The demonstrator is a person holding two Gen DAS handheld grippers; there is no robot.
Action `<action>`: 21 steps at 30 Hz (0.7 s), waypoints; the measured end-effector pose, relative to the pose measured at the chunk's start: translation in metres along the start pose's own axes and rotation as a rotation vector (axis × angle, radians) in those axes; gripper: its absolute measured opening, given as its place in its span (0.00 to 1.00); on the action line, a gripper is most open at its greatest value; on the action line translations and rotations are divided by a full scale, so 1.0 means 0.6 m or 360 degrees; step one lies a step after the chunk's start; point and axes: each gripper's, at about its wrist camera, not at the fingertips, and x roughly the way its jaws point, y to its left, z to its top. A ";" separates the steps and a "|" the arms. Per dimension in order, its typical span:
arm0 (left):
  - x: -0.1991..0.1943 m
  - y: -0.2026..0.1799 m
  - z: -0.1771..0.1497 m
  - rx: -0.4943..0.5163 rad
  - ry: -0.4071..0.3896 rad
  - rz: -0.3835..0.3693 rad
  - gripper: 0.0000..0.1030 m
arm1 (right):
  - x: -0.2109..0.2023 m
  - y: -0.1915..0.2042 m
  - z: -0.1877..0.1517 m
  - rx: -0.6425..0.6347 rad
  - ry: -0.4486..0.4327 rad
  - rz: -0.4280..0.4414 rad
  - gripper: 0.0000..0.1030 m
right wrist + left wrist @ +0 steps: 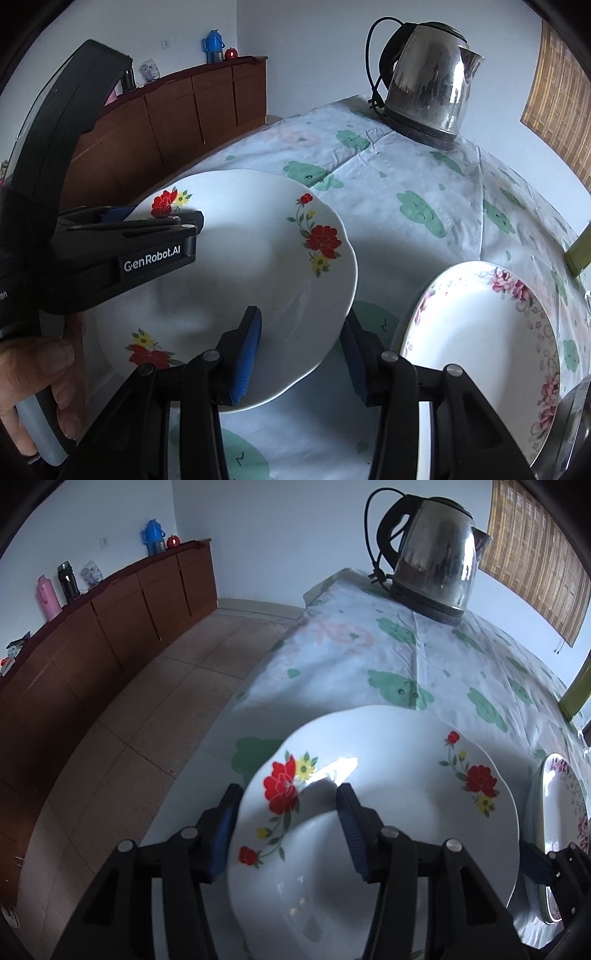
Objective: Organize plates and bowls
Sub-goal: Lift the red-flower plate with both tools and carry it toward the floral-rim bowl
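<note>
right wrist | both tongs tilted down | left tongs (pixel 199 221) and right tongs (pixel 303 350) pinching red-flower plate (pixel 258 258)

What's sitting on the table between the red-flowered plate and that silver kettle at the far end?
Nothing. In both wrist views only bare tablecloth, printed with green shapes, stretches from the red-flowered plate to the kettle. The pink-flowered plate sits off to the right.

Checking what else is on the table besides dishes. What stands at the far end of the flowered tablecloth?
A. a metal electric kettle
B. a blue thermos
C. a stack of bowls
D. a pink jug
A: the metal kettle stands on the tablecloth, cord attached.
</note>
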 end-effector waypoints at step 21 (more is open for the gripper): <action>-0.024 -0.011 -0.005 0.0006 -0.0094 0.0057 0.48 | -0.031 -0.022 0.002 0.0072 -0.0121 0.0030 0.34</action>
